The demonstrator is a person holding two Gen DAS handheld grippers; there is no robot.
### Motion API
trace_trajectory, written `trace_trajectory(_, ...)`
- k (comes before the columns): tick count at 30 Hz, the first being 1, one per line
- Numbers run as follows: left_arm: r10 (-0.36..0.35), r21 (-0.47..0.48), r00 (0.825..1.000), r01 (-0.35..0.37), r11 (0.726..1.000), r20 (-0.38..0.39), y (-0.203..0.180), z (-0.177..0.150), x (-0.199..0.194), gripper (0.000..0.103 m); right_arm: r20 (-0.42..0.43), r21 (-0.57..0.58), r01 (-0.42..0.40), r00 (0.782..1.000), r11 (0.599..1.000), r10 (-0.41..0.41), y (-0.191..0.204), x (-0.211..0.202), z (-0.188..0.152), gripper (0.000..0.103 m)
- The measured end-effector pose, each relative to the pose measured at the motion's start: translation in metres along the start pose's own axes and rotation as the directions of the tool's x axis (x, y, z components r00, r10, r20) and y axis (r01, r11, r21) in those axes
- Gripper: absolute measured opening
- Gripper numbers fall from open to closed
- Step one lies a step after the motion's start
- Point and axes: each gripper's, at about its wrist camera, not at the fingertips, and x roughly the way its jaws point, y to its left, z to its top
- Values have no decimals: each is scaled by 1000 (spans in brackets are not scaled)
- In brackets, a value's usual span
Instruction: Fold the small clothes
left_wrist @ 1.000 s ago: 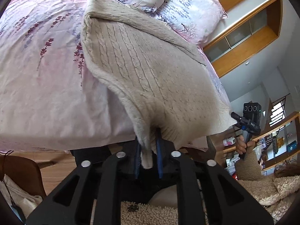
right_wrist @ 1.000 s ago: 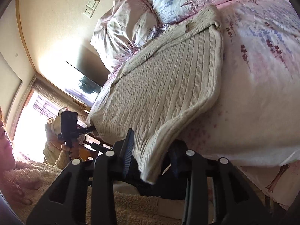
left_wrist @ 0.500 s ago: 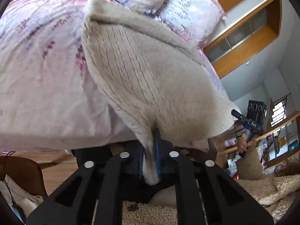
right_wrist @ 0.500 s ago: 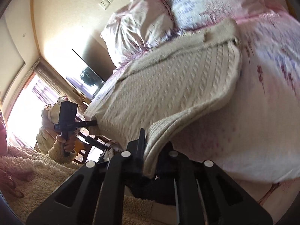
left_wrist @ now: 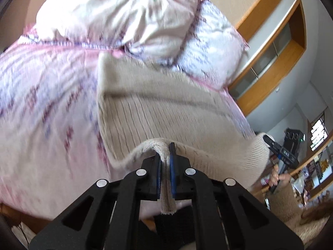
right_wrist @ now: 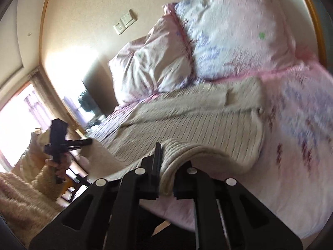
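Wall switch (right_wrist: 124, 21): right wrist view only.

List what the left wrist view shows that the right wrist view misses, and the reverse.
Left wrist only: a wooden wall cabinet, and the right gripper at the sweater's far corner.

Right wrist only: wall switches, a bright window, and the left gripper seen from outside.

Both: the cream knit sweater on the pink bedspread, two pillows, each gripper clamping the hem.

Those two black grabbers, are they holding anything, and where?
Both are shut on the cream sweater: left gripper and right gripper each pinch its near hem.
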Motion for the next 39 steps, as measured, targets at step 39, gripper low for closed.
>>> trace_trajectory(39, 102, -284, 993, -82, 955, 56, 84, 182, 145, 6, 87, 196, 277, 951, 941, -298, -98, 149, 124, 8)
